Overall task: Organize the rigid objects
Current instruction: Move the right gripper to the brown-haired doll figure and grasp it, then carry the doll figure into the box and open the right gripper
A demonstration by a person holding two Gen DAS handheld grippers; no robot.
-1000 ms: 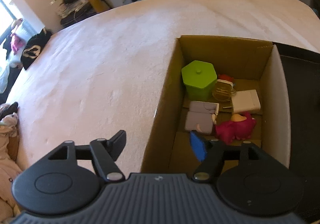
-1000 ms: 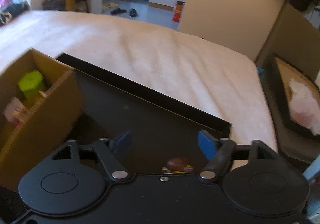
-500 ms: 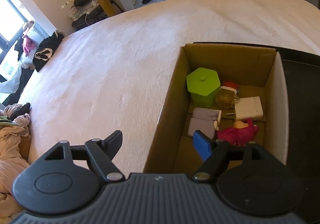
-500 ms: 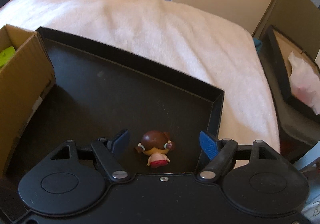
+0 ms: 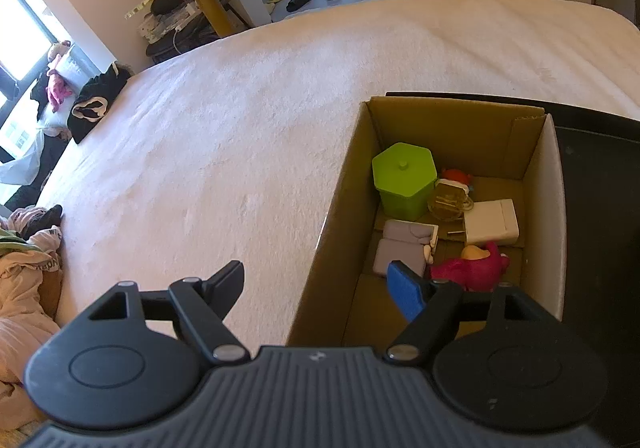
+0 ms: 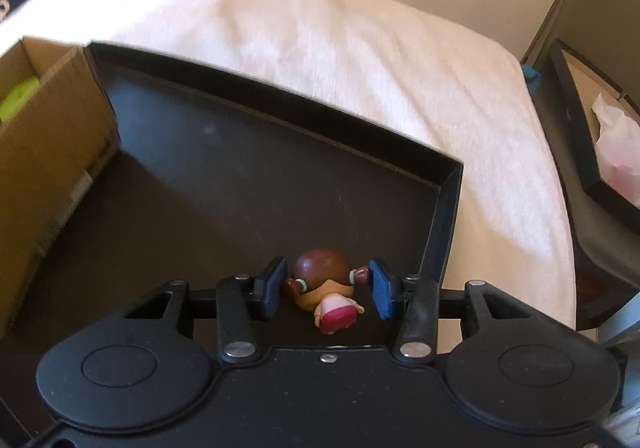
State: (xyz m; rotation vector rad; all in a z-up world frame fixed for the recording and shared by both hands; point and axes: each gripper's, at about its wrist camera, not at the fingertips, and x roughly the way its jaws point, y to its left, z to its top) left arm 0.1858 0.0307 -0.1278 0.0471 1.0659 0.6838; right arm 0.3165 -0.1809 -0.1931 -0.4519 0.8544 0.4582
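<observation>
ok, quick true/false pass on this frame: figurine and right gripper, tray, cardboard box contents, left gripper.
1. The small figurine sits between the right gripper's closing jaws. True.
2. The figurine is inside the cardboard box. False: it is on the black tray.
3. A green hexagonal container is in the box. True.
4. The left gripper holds the pink plush toy. False: its jaws are open and empty.
5. The box is empty. False: several items lie inside.

The right gripper's (image 6: 326, 290) jaws are closing on the brown-haired figurine (image 6: 324, 278) in the black tray (image 6: 444, 208).
</observation>
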